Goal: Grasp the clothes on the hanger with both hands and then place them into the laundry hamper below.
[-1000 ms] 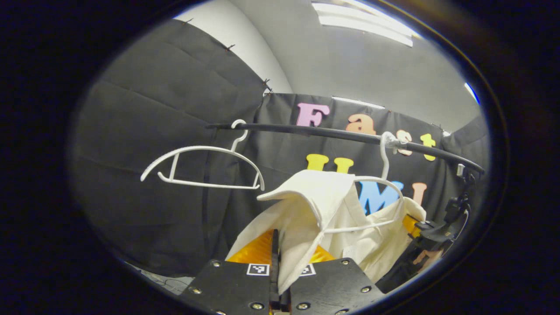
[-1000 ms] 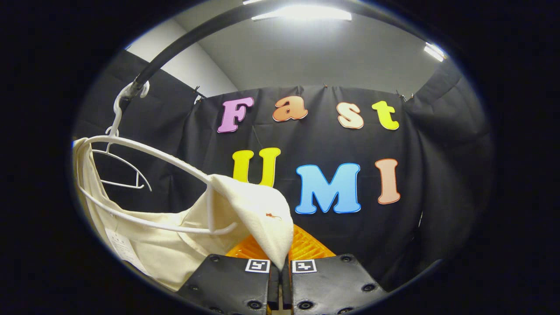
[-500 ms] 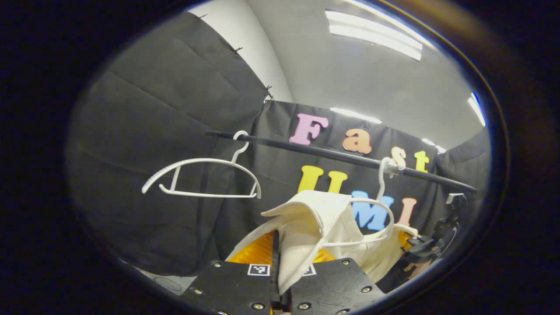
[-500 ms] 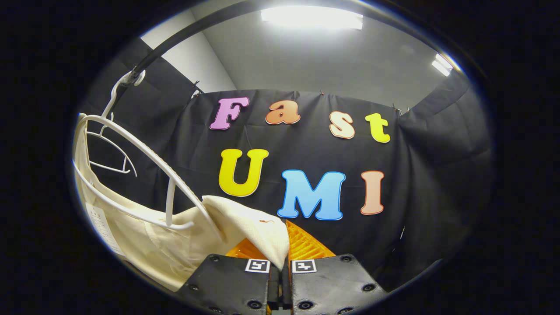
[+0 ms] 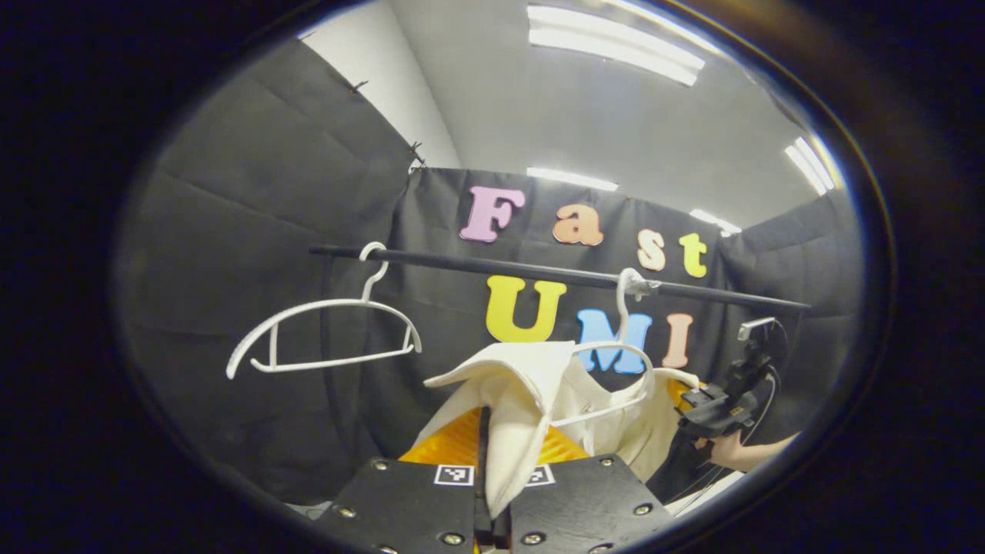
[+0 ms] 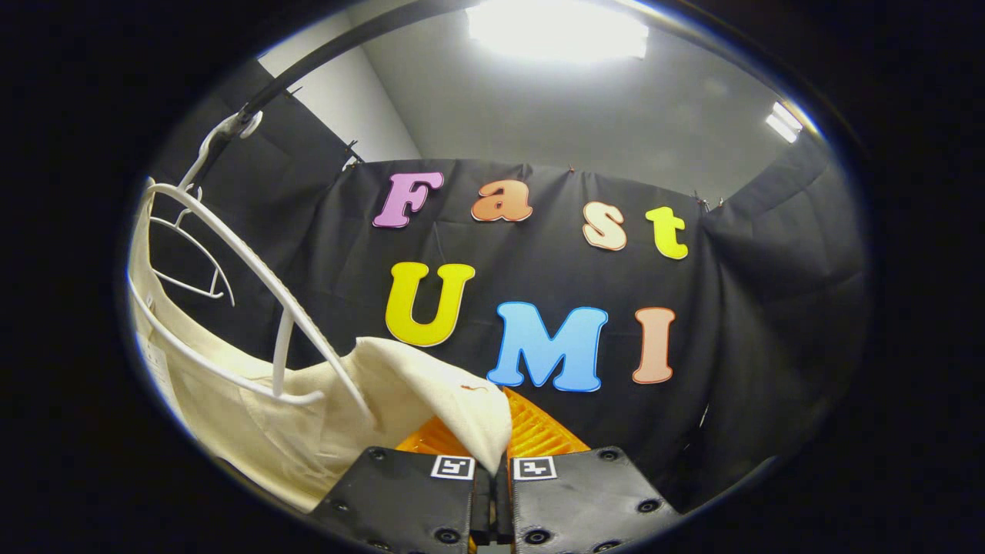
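Note:
A cream garment [image 5: 531, 400] hangs partly over a white hanger [image 5: 623, 362] on the black rail [image 5: 539, 271]. In the left gripper view my left gripper [image 5: 492, 477] is shut on one shoulder of the garment, the cloth pinched between its fingers. In the right gripper view my right gripper [image 6: 492, 469] is shut on the other shoulder of the garment [image 6: 431, 392]; the white hanger [image 6: 254, 285] sticks out of the cloth to the left. The right gripper [image 5: 719, 408] also shows far right in the left gripper view, held by a hand [image 5: 742, 454].
A second, bare white hanger [image 5: 323, 338] hangs on the rail to the left of the garment. The black cloth wall stands close behind the rail. Ceiling lights [image 5: 616, 46] shine overhead.
Both grippers keep their hold on the garment. The left view has drawn back from the rail, and the cloth has slid further off the hanger's right arm.

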